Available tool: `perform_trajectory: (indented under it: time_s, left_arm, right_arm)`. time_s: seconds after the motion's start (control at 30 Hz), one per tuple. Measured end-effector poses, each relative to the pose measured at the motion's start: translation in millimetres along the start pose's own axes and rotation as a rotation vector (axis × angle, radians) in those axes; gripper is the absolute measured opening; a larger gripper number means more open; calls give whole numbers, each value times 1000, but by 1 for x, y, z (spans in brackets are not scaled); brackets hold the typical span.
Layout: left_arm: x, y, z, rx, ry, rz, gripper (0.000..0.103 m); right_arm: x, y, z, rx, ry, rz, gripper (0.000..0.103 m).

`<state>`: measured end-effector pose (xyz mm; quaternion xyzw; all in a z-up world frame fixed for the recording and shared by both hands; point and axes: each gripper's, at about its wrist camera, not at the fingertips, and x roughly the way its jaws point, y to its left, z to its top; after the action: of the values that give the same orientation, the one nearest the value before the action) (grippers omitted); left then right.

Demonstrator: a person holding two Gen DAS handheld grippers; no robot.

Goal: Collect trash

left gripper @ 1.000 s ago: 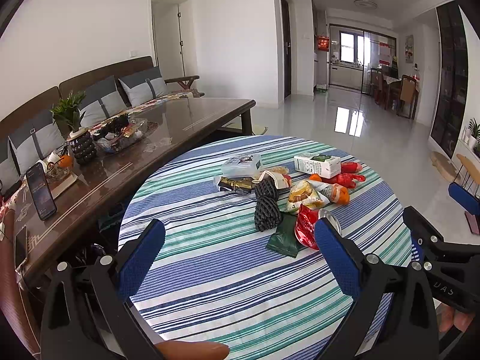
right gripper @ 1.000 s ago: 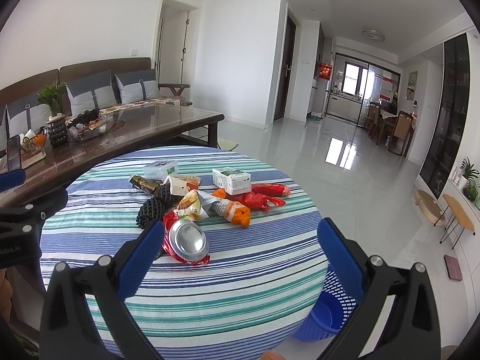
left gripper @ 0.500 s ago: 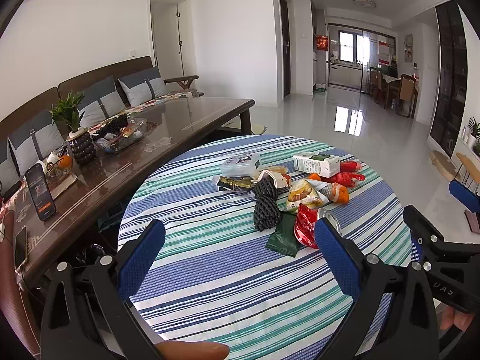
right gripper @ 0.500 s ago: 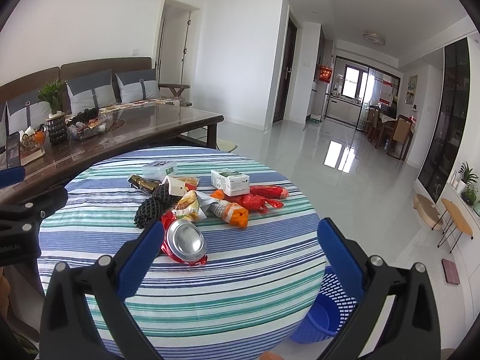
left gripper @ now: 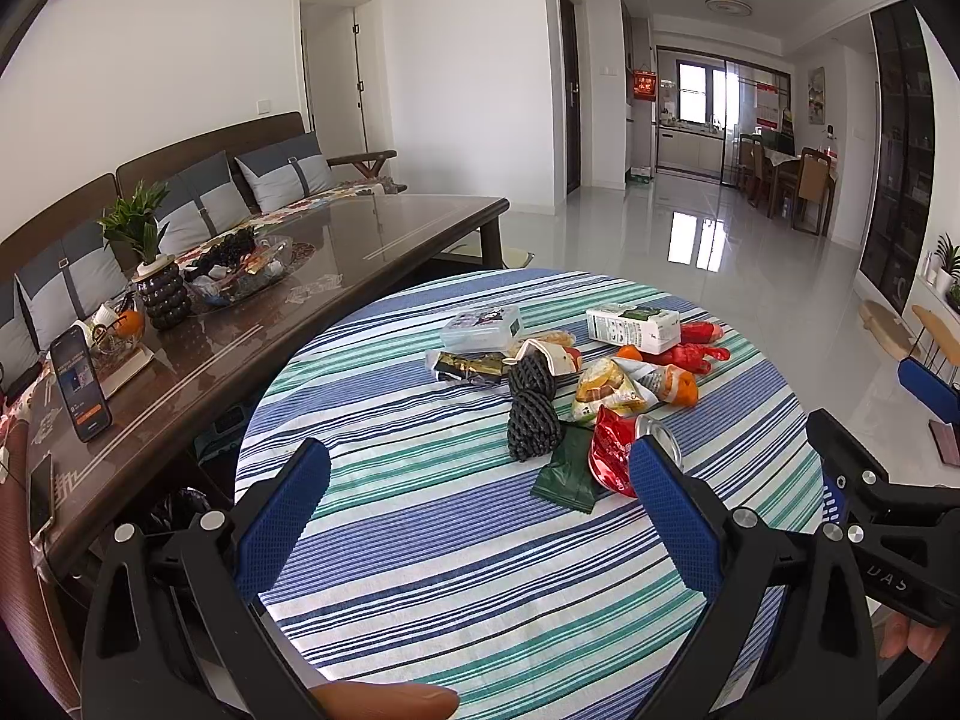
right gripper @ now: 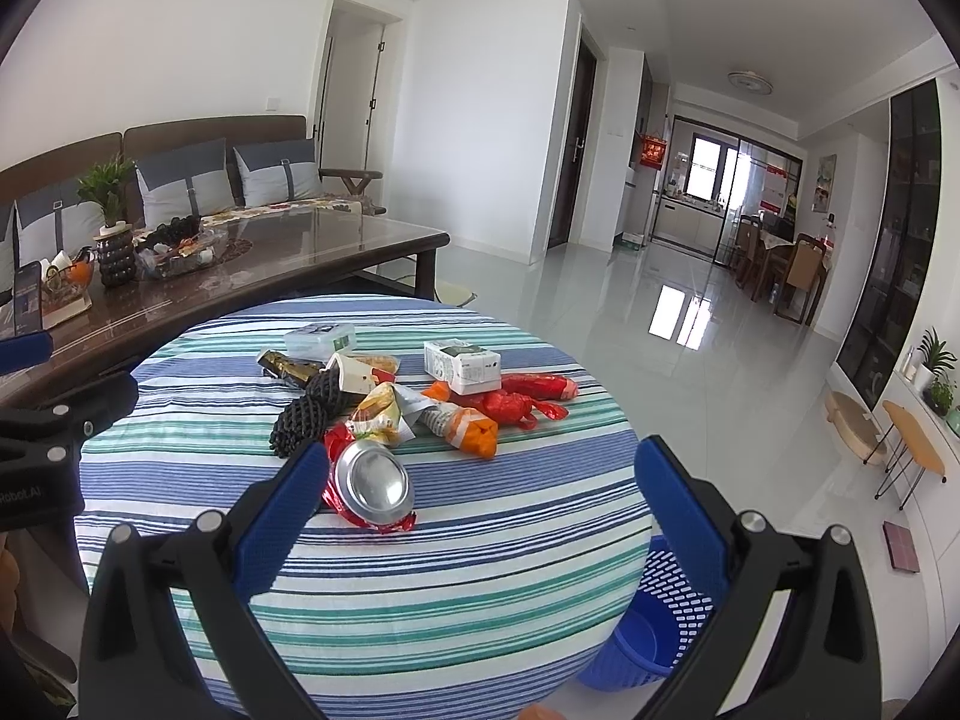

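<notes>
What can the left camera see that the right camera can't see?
Only the left wrist view shows the dark green wrapper lying beside the can, and the second phone flat on the wooden table's near end.

Only the right wrist view shows the blue basket on the floor beside the round table, and the silver end of the crushed can in full.

Both show the striped tablecloth, the trash pile with its white carton and black mesh, and each open gripper: left, right.

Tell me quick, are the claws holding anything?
Left claw: open, holding nothing.
Right claw: open, holding nothing.
</notes>
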<state>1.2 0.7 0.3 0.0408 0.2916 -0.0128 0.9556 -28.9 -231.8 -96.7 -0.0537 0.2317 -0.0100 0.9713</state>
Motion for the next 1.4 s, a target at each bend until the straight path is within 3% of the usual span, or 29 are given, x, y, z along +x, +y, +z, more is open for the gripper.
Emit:
perform_trajectory:
  time_s: [1.4]
  left_arm:
    - [1, -3, -3, 1, 4, -1, 99]
  right_arm:
    - [-2, 4, -1, -4, -3, 4, 98]
